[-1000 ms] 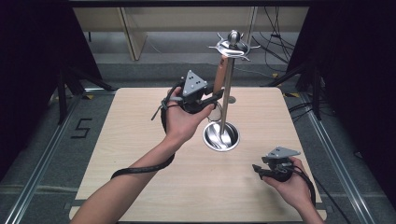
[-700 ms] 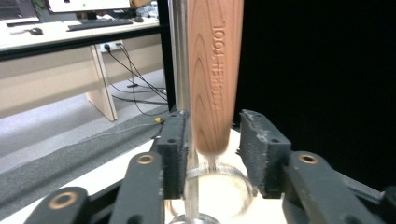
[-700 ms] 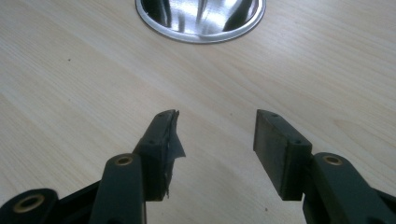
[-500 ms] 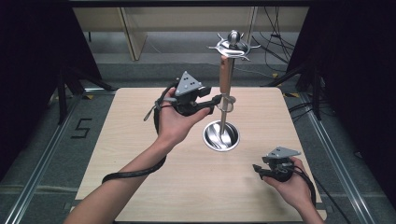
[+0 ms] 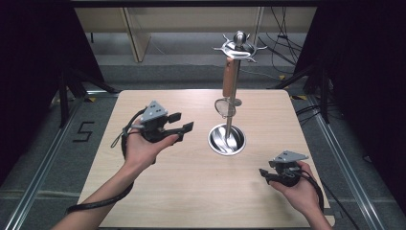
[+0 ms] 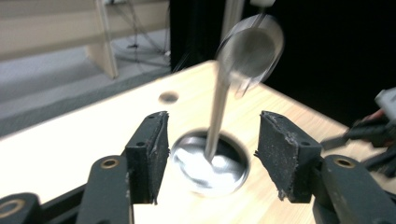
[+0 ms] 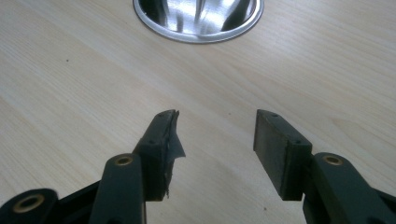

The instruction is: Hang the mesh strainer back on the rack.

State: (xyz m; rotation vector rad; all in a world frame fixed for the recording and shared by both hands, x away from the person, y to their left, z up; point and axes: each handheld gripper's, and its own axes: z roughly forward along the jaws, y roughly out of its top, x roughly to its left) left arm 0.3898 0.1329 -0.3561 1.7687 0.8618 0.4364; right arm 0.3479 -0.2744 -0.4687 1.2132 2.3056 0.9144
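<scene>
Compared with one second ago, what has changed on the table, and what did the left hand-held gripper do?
The left hand-held gripper let go of the wooden-handled strainer and pulled back toward the person; its jaws are now open and empty. The strainer now hangs from the top of the rack, beside the pole. The right hand-held gripper stayed open, low over the table at the near right, and the rack's steel base did not move.

Wood-handled strainer [image 5: 229, 86] hanging from stand [image 5: 228, 139]
</scene>
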